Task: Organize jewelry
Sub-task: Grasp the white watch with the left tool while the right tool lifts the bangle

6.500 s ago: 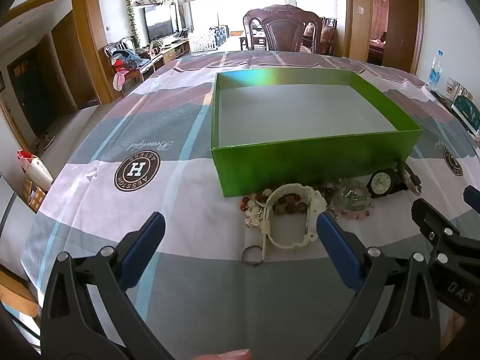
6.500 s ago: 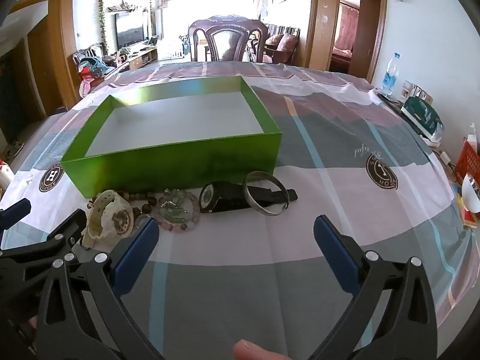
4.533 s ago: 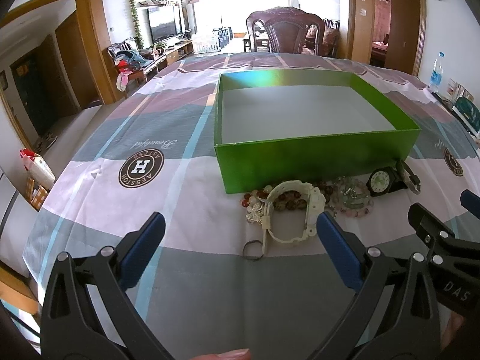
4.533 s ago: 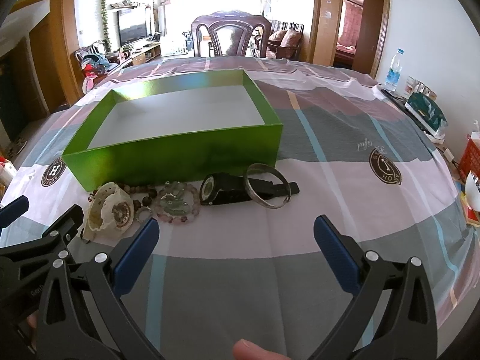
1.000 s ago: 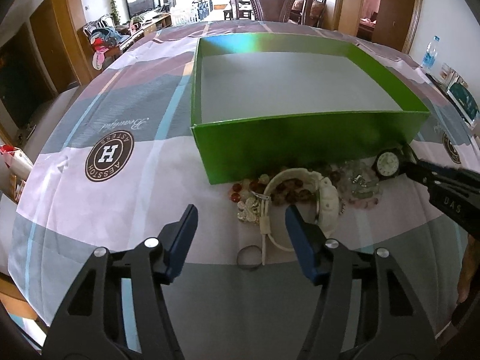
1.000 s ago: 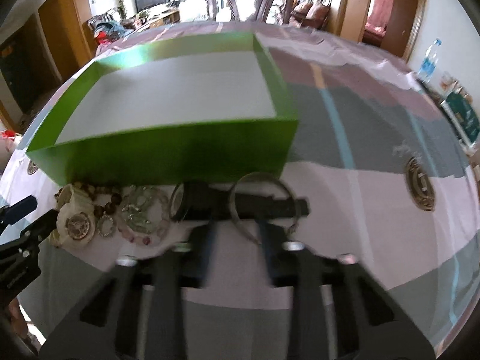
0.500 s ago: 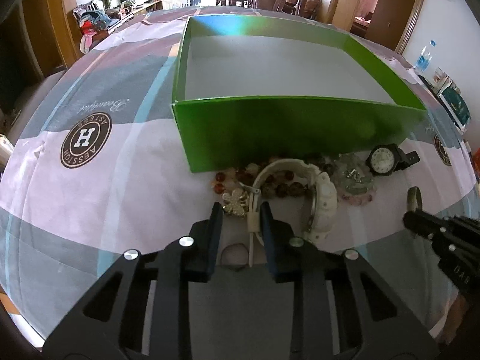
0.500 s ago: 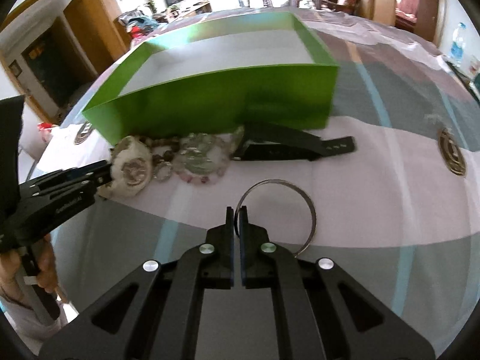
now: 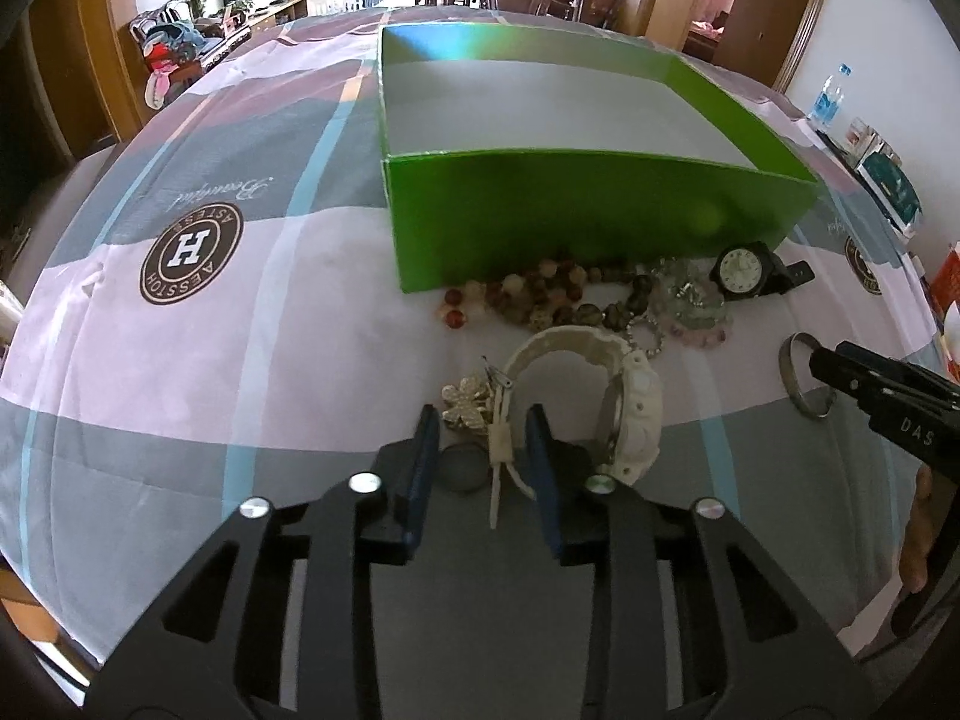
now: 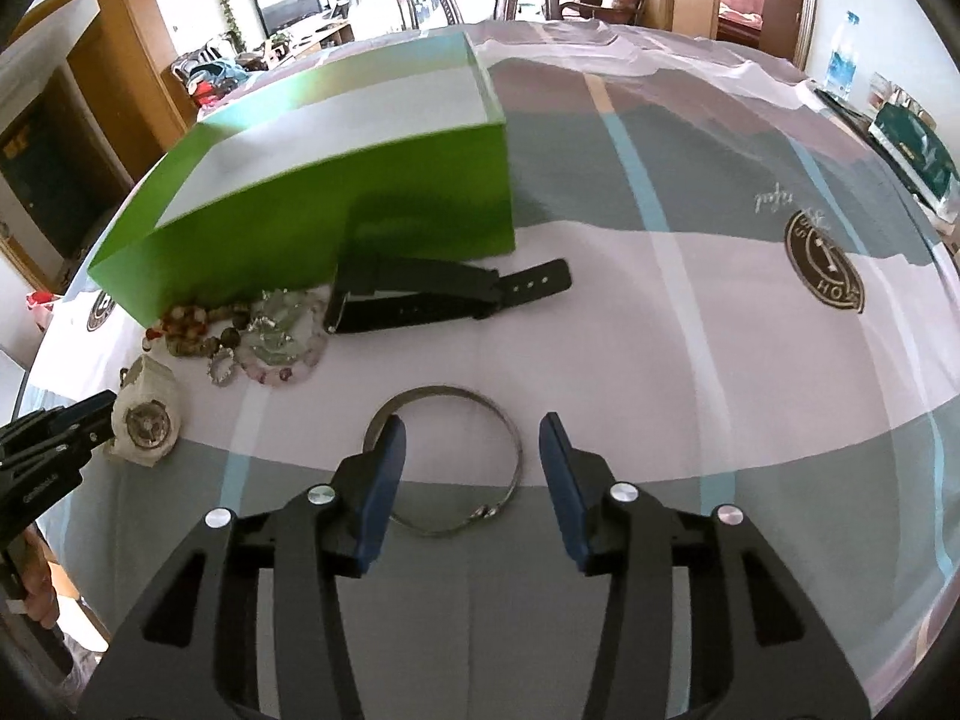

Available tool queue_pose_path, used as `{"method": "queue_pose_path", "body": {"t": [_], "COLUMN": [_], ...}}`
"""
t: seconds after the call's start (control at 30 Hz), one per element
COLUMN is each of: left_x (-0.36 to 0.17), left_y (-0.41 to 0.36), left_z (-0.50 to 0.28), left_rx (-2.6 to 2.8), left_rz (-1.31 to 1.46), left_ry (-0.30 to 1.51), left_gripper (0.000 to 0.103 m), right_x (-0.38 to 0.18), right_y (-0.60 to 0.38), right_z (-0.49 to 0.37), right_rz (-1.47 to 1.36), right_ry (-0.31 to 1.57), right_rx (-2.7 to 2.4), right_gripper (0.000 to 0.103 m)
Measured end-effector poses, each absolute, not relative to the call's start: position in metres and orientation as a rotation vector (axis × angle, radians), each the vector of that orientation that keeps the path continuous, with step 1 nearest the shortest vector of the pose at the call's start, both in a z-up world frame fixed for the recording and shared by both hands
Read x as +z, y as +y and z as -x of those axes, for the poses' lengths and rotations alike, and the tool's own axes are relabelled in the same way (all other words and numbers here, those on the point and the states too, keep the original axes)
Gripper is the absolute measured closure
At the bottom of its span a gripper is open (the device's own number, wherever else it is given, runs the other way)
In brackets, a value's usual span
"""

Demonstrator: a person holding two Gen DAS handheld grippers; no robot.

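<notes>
- 2 grippers work low over the checked tablecloth (image 9: 180, 396). The left gripper (image 9: 482, 420) has its blue pads a narrow gap apart, straddling the strap end of the white watch (image 9: 624, 396) without visibly pinching it.
- A small dark ring (image 9: 461, 468) lies between those pads, and a gold flower charm (image 9: 465, 402) sits just beyond, at 11 o'clock from the tips.
- The right gripper (image 10: 473, 429) stands with its pads spread wide on either side of the silver bangle (image 10: 507, 420), which lies flat on the cloth; the left pad overlaps the bangle's rim, and contact cannot be told.
- At 12 o'clock from the bangle lies the black watch (image 10: 432, 291), its strap stretched out against the green box (image 10: 336, 222).
- At 10 o'clock, a string of brown beads (image 10: 192, 324) and a pale crystal bracelet (image 10: 279, 342) cluster by the box wall.
- The box stands open-topped, its grey floor bare in both views.
</notes>
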State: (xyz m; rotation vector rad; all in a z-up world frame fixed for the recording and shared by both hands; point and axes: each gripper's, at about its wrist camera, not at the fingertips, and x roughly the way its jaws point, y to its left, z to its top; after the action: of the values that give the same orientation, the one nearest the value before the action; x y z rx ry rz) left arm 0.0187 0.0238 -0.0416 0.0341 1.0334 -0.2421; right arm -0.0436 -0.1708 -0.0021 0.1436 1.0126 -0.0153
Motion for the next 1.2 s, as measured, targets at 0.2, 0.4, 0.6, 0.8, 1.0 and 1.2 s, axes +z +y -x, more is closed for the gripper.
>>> {"method": "queue_pose_path", "body": {"t": [0.2, 0.4, 0.6, 0.8, 1.0, 1.2], "left_x": [-0.042, -0.015, -0.014, -0.017, -0.031, -0.046], "left_y": [0.025, 0.036, 0.038, 0.038, 0.042, 0.044], "left_z": [-0.019, -0.018, -0.026, -0.028, -0.046, -0.063], "left_rx": [-0.245, -0.258, -0.239, -0.226, -0.195, -0.176], "left_rz": [-0.035, 0.006, -0.005, -0.018, -0.013, -0.004], "left_ry": [1.023, 0.946, 0.934, 0.944, 0.977, 1.007], "left_gripper": [0.081, 0.091, 0.084, 0.071, 0.071, 0.088], "right_x": [-0.005, -0.008, -0.008, -0.009, -0.01, -0.01], "right_y": [-0.163, -0.167, -0.167, -0.168, -0.167, -0.162], "right_z": [0.045, 0.041, 0.043, 0.043, 0.041, 0.037], "right_rz": [-0.135, -0.153, -0.168, -0.166, -0.156, -0.094], "right_ry": [1.011, 1.015, 1.015, 1.014, 1.008, 0.996], "right_rx": [-0.001, -0.002, -0.002, -0.003, -0.019, -0.045], "right_gripper": [0.057, 0.057, 0.056, 0.056, 0.056, 0.057]}}
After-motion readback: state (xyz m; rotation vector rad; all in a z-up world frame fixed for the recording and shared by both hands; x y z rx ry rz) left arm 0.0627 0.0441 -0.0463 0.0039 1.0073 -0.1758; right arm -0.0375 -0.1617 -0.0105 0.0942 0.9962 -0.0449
